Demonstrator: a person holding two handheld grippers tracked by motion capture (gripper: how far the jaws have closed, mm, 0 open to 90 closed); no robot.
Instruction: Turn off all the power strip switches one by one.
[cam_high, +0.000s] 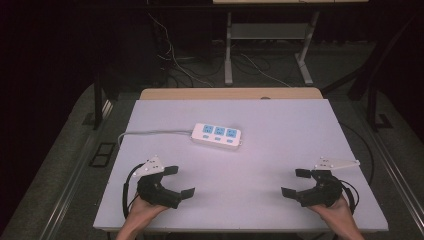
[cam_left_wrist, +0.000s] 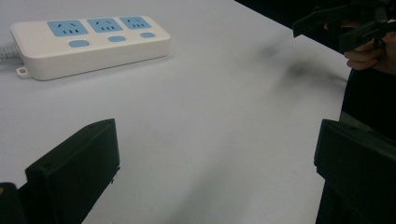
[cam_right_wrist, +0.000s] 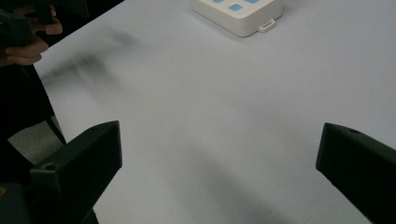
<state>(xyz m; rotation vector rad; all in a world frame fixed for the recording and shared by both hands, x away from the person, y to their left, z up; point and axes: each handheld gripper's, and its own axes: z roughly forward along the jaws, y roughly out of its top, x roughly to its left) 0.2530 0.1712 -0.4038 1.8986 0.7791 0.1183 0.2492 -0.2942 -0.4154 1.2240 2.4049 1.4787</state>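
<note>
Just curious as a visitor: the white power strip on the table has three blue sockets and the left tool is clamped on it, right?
Not quite. The power strip does have three blue sockets, but the left tool is open and apart from it, holding nothing. The high view shows this.

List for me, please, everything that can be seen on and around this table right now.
power strip: 1, white with three blue sockets, far-centre of the table
cord: 1, grey, running left from the strip
table: 1, pale grey top
desk frame: 1, white legs, on the floor beyond
floor cables: several, white and dark, far floor
left gripper: 1, black, open, near-left
right gripper: 1, black, open, near-right
</note>
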